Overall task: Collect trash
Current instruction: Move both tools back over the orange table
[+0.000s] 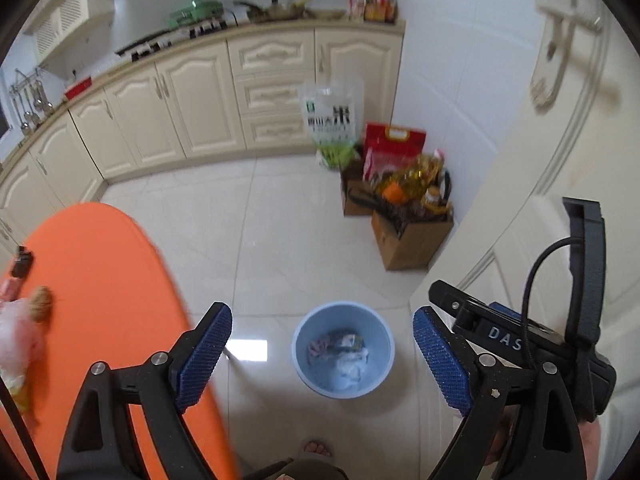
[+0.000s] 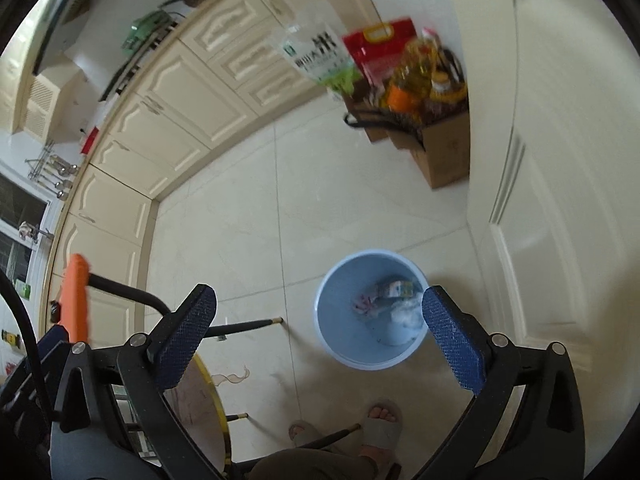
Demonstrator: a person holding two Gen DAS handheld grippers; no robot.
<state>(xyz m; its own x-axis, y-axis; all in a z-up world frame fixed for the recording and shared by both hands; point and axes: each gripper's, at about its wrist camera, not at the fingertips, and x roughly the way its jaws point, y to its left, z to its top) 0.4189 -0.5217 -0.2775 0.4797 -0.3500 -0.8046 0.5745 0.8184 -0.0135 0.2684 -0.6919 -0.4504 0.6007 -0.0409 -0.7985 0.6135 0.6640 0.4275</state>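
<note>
Floor space: pale glossy tiled floor point(image 1: 280, 216) lies open between the person's sandalled feet point(image 2: 382, 426) and the cabinets; the bin stands on it just ahead of the feet.
Left edge: rounded orange tabletop point(image 1: 108, 280) fills the lower left of the left view, its curved rim next to the left gripper; a small doll with a pink dress point(image 1: 20, 332) and a small dark device point(image 1: 22, 264) lie on it.
Right edge: cream panelled door point(image 2: 560, 160) runs along the right side, close to the bin.
Trash bin: round light-blue plastic bin point(image 1: 343, 348), upright, holding crumpled white paper and coloured wrappers point(image 2: 394, 300) at its bottom.
Left gripper point(image 1: 322, 360): blue textured pads spread wide, holding nothing, above the bin.
Right gripper point(image 2: 318, 348): pads spread wide, empty, touching nothing, bin between and beyond them.
Further off: brown cardboard boxes point(image 1: 412, 236) with bags and bottles in the corner by the door.
Farthest: cream kitchen cabinets point(image 1: 192, 100) under a cluttered counter.
</note>
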